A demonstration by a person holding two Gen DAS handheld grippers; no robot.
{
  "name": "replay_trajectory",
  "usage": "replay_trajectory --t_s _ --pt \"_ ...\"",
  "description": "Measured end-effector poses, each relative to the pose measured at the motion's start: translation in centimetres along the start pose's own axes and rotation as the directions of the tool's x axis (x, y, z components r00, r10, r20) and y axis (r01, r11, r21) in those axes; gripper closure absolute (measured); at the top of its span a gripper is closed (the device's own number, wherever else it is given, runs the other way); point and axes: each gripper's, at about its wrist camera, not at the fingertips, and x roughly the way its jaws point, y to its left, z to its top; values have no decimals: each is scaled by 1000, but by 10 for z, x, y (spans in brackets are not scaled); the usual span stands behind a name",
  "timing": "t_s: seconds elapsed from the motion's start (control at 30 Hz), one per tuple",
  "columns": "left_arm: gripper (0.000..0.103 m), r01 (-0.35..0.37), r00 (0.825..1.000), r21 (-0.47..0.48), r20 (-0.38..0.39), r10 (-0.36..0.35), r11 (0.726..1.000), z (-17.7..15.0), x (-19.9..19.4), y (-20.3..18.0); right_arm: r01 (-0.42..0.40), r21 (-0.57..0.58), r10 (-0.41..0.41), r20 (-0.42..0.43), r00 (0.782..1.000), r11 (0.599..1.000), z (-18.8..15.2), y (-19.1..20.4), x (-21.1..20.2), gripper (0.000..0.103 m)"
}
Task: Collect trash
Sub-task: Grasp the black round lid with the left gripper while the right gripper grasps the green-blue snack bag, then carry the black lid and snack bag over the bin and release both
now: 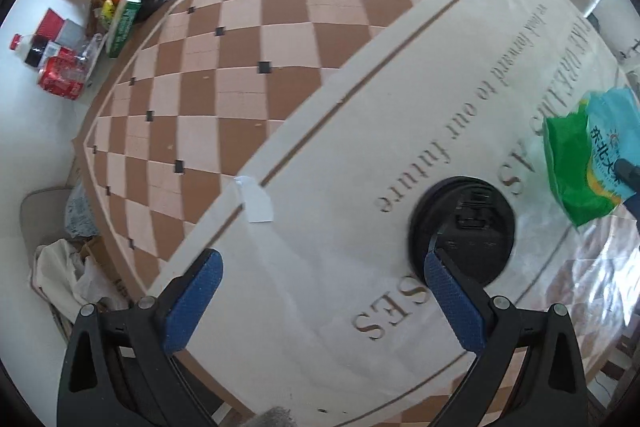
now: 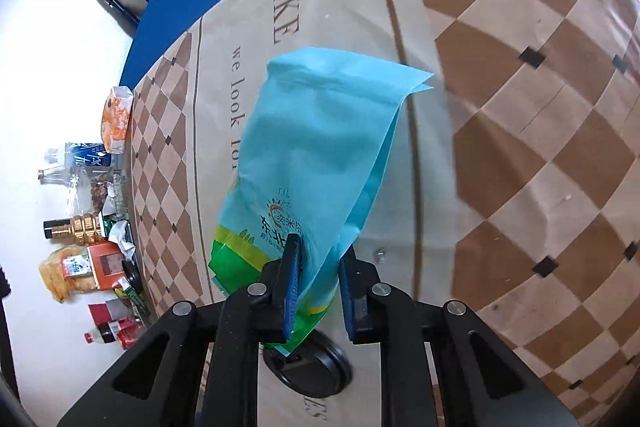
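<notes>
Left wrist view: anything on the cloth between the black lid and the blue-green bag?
Nothing. Between the black lid and the blue-green bag held by the right hand-held gripper, the left wrist view shows only bare tablecloth with printed lettering.

The bag (image 2: 320,147) is smooth, slightly glossy plastic film, creased. The lid (image 1: 468,227) looks like matt black plastic. A matt, woven-looking cloth (image 1: 320,47) covers the bench, and the pads (image 1: 192,307) are blue with a fine rough texture.

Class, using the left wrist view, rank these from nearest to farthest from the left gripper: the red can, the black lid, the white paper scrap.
From the left gripper:
1. Black lid, touching its right finger.
2. White paper scrap, just ahead, on the cloth.
3. Red can, far left, on the floor.
</notes>
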Motion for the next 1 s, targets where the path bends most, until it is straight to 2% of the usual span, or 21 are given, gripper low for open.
replay_trajectory --t_s 0.07,0.17,0.27,0.43,0.53,0.57,0.6,0.83,1.0 --pt "0 69 997 32 -24 -68 997 0 2 -15 24 -38 -23 4 1000 999 5 -18 -18 85" --pt "0 124 991 81 -69 -119 989 -1 10 -37 56 -70 -59 -44 997 996 6 -57 -41 85" --pt "0 143 985 133 -117 -128 981 -4 22 -59 87 -87 -96 -105 990 992 2 -91 -49 85" --pt "1 144 981 173 -155 -117 974 -3 37 -86 106 -74 -114 -111 987 992 -5 -120 -56 85" --pt "3 126 984 179 -146 -100 976 0 42 -93 121 -85 -129 -98 987 989 -7 -119 -56 85" --pt "15 119 987 179 -131 -96 977 1 43 -93 127 -90 -136 -93 986 988 -7 -118 -55 85" --pt "17 98 990 183 -117 -77 978 1 43 -94 130 -96 -139 -89 986 987 -7 -117 -55 85" --pt "20 113 992 191 -78 -100 975 -2 36 -89 133 -104 -142 -84 986 986 -7 -113 -55 85" --pt "20 97 995 205 -9 -98 974 -12 9 -91 112 -134 -123 -73 990 985 -10 -102 -62 85"
